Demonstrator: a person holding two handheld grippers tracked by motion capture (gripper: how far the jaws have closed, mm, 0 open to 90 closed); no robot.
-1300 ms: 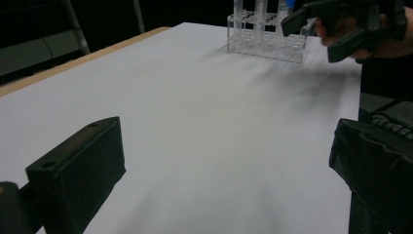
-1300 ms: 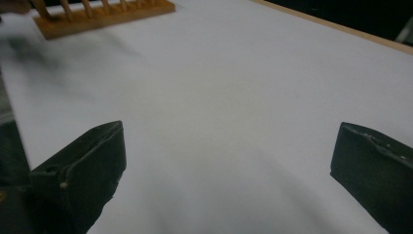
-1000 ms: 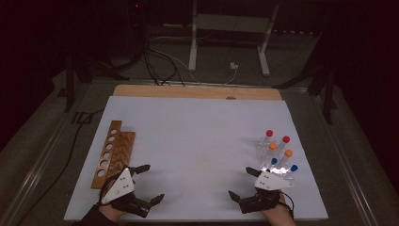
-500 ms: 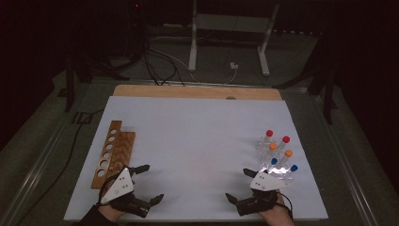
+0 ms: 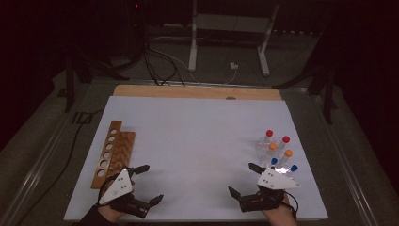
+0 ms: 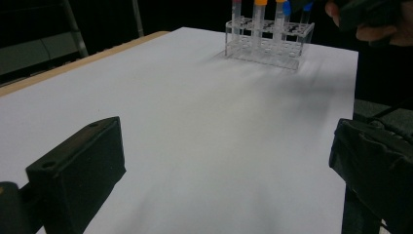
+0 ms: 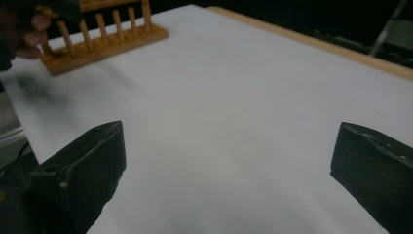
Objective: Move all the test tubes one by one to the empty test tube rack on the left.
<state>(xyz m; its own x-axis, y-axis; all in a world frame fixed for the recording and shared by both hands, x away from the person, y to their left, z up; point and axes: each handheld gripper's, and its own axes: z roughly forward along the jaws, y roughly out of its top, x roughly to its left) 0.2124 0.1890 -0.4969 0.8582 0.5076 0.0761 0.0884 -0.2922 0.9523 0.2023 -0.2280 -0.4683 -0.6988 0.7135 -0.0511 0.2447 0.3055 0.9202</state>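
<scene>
Both tools are held low at the near edge of the desk (image 5: 197, 122), apparently poised before any grasp. The left tool (image 5: 146, 187) and the right tool (image 5: 241, 181) are spread wide, nothing gripped. Six capped tubes (image 5: 277, 151) are kept upright in a clear rack (image 6: 265, 46) far right; one wooden rack (image 5: 113, 151), its six holes empty, is placed far left.

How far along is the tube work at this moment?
Nothing looks done: the wooden rack has bare holes, and six capped tubes stand in the clear plastic rack. In hand: nothing; left gripper and right gripper are open. All handling remains.
</scene>
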